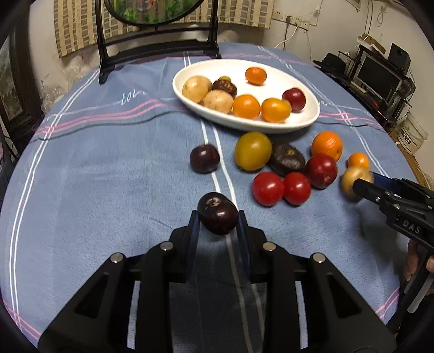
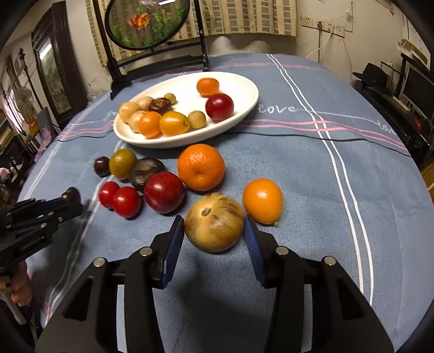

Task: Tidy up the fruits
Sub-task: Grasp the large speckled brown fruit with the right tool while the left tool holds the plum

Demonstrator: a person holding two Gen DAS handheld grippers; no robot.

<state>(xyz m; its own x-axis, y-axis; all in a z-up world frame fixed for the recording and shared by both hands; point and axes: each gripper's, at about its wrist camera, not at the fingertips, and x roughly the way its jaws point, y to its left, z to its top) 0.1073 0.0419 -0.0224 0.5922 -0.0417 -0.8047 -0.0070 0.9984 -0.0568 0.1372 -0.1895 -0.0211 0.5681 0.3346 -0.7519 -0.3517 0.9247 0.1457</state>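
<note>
Two fruits are gripped above the blue cloth, one in each gripper, with the white dish beyond them.

A dark plum [image 1: 217,217] is clamped between the pads of the left gripper [image 1: 217,221] and is held over the tablecloth [image 1: 108,176], in front of the loose fruit. A tan, streaked fruit [image 2: 214,222] is pinched between the blue pads [image 2: 173,244] of the right gripper [image 2: 214,230], just beside an orange kumquat [image 2: 262,200] lying on the cloth. Near it a mandarin [image 2: 201,167], a red plum [image 2: 164,192], two red tomatoes [image 2: 119,198], a dark brown fruit [image 2: 145,169], a greenish-yellow fruit [image 2: 122,163] and a second dark plum [image 2: 101,166] are clustered on the cloth. Behind them the white oval dish [image 2: 244,103] is seen holding orange, tan, brown and red fruits. A black-framed round screen [image 2: 146,24] is set at the far edge of the table.
</note>
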